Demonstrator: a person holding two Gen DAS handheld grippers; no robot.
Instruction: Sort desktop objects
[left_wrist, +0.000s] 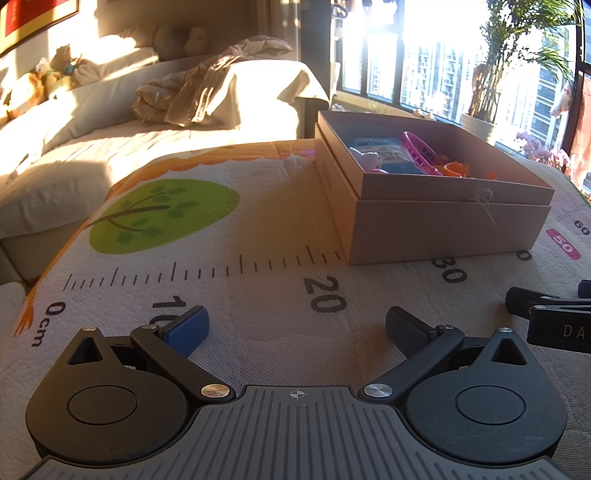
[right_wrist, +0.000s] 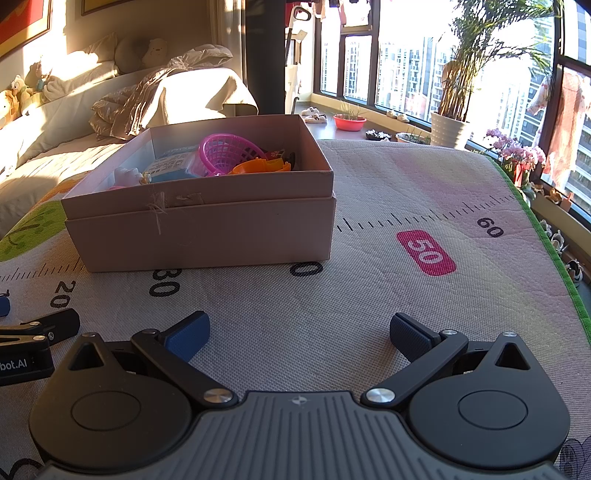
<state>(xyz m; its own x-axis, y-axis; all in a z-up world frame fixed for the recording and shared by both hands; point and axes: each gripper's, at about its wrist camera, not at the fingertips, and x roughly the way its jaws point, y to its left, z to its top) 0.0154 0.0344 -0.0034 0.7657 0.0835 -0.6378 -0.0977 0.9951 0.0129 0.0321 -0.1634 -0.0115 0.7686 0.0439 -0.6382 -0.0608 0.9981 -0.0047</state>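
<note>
A tan cardboard box (left_wrist: 450, 225) stands on a printed ruler mat (left_wrist: 258, 229). It holds a pink plastic basket (left_wrist: 421, 151), a blue packet (left_wrist: 384, 151), an orange toy (left_wrist: 456, 170) and a small white figure (left_wrist: 365, 159). My left gripper (left_wrist: 297, 328) is open and empty, low over the mat in front of the box. The box also shows in the right wrist view (right_wrist: 207, 232) with the pink basket (right_wrist: 225, 151) and orange toy (right_wrist: 258, 168) inside. My right gripper (right_wrist: 297, 332) is open and empty, in front of the box's right corner.
A sofa with cushions, a blanket and plush toys (left_wrist: 122, 122) lies behind the mat. Windows, a potted palm (right_wrist: 454, 110) and pink flowers (right_wrist: 517, 155) stand to the right. The mat's green edge (right_wrist: 546, 251) drops off at right. Each gripper shows at the other view's edge (left_wrist: 550, 314).
</note>
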